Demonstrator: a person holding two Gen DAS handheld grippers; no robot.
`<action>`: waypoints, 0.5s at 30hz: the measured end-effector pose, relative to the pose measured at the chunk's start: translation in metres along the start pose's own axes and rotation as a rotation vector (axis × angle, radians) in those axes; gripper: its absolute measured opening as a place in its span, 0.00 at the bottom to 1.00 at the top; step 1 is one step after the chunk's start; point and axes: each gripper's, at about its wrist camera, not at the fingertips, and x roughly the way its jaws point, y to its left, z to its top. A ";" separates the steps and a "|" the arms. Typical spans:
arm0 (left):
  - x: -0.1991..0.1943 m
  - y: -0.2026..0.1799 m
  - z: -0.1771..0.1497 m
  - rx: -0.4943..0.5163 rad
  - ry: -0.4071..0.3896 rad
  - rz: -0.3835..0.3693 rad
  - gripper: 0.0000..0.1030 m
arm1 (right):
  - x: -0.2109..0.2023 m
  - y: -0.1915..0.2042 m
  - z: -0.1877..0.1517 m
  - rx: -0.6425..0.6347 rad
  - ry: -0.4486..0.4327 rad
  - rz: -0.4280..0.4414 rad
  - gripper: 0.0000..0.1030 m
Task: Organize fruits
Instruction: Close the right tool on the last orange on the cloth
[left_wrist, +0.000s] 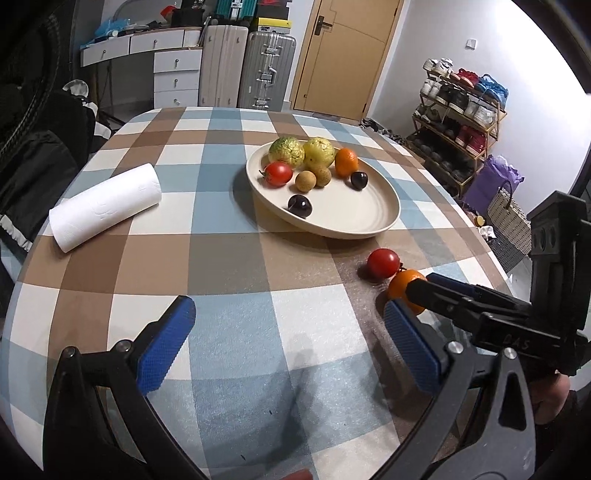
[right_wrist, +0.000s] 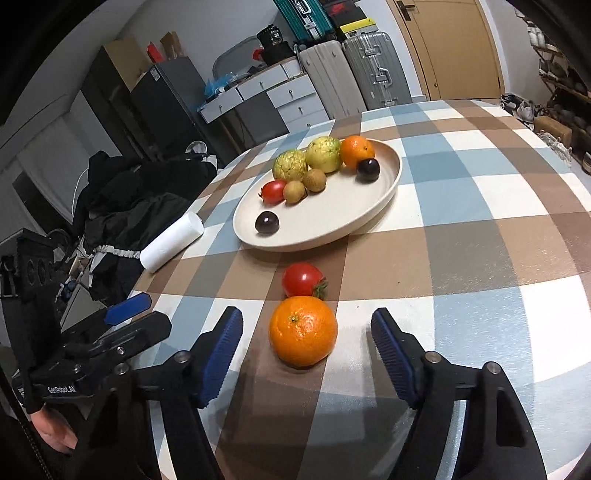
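From the right wrist view we see the loose orange (right_wrist: 303, 331) whole, lying on the checked counter (right_wrist: 480, 229) between the wide-open fingers of the right gripper (right_wrist: 306, 354), which grips nothing. The left wrist view hides half of that orange (left_wrist: 404, 288) behind the right gripper (left_wrist: 417, 295), but shows the left gripper (left_wrist: 291, 343) spread wide over bare cloth, holding nothing. A loose tomato (right_wrist: 303, 279) sits just beyond the orange, near the plate (right_wrist: 332, 229).

On the plate we count two green guavas, one orange, one tomato, two brown longans and two dark plums. Off it: one orange, one tomato and one paper towel roll (left_wrist: 105, 206).
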 end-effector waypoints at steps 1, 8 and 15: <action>0.001 -0.001 0.001 0.004 -0.001 0.001 0.99 | 0.001 0.000 0.000 -0.001 0.003 0.001 0.67; -0.001 -0.010 0.003 0.030 -0.001 0.001 0.99 | 0.004 -0.002 -0.001 0.015 0.015 0.004 0.52; 0.000 -0.015 0.004 0.038 0.015 -0.018 0.99 | 0.004 0.000 -0.002 0.008 0.025 0.027 0.39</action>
